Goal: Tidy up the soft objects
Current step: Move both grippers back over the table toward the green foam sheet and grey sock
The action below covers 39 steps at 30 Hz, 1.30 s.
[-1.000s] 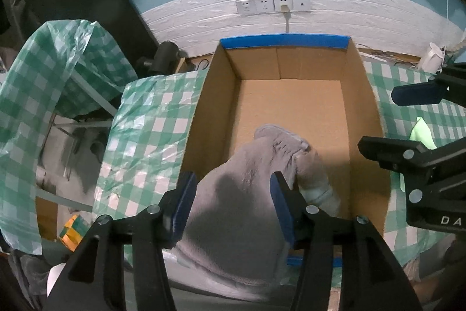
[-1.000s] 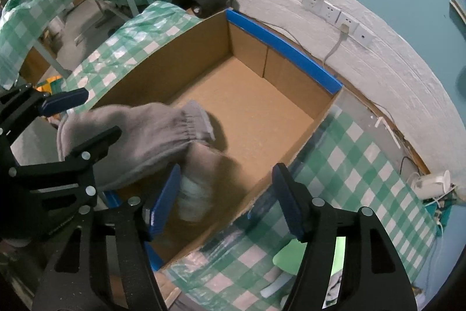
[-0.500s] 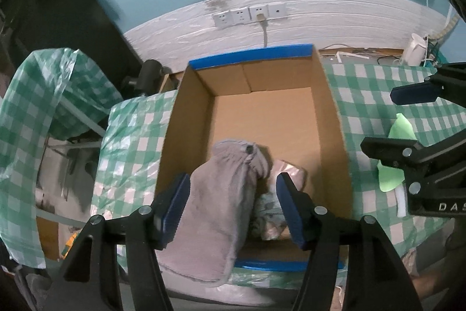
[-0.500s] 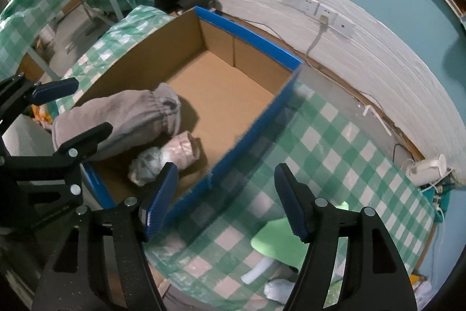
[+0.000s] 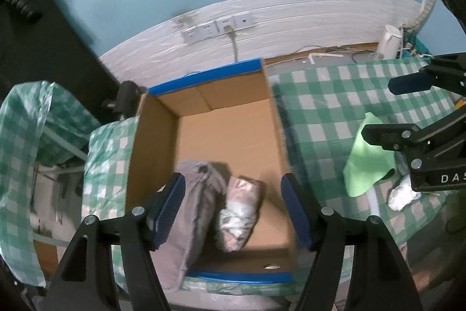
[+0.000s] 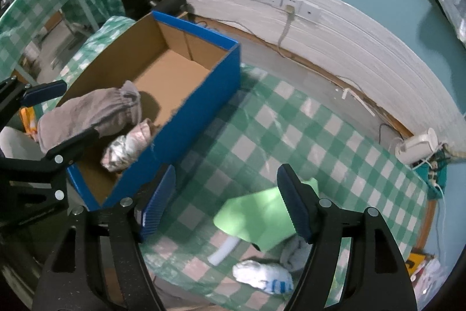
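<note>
hanging spread and empty, the left hand-held gripper (image 5: pixel 233 212) has just been widening above the grey garment (image 5: pixel 192 212), which droops over the near edge of the cardboard box (image 5: pixel 151 153) beside a pinkish bundle (image 5: pixel 240 216). the right hand-held gripper (image 6: pixel 225 204), also just widening, holds nothing over the bench (image 6: pixel 291 133) near a green cloth (image 6: pixel 256 219). that overhanging garment could slide out.

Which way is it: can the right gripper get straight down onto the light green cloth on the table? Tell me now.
Probably yes. The right gripper is open and empty, its jaws having just widened, and the light green cloth lies flat on the checked tablecloth right under it. Nothing covers the cloth; the cardboard box stands off to the side.
</note>
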Tool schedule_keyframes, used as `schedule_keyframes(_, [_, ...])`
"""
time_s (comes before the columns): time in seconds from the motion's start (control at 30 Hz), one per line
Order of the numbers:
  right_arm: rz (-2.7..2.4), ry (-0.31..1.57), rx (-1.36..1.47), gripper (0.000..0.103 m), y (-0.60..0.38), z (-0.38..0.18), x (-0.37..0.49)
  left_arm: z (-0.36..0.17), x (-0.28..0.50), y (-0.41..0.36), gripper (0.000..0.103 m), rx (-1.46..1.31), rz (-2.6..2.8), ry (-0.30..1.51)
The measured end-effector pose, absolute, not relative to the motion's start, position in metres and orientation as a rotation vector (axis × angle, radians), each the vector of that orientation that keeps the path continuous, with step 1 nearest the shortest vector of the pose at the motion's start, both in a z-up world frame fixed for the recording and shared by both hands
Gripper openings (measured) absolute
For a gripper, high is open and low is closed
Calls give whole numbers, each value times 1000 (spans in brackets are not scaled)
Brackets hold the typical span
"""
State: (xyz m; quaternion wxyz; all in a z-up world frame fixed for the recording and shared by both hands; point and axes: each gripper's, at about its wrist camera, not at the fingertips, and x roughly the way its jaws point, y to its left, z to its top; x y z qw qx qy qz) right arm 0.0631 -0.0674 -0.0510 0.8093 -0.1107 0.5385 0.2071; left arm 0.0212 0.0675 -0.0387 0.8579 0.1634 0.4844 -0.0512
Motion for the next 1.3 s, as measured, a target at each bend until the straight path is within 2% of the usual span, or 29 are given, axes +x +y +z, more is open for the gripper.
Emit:
schedule_keyframes(0.3, [367,1164,-196,74,-119,-55,56,-45,18,20,73,405,-202,1013])
schedule_keyframes(0.73, [281,1202,-113,75,-192,-72,40,-81,19,-46,73,499,-319,1090])
schedule_keyframes(0.9, [249,1232,-89,75,-215,-86,33,-92,14,-63,73,538,-354,1111])
schedule_keyframes(1.03, [220,1269,-54,75,-231,-104,30,-100,11,-75,78,552,-388,1133])
schedule_keyframes(1.3, [211,1332,-38,75,-239,-130,26,-128,9,-92,78,584,-443,1192])
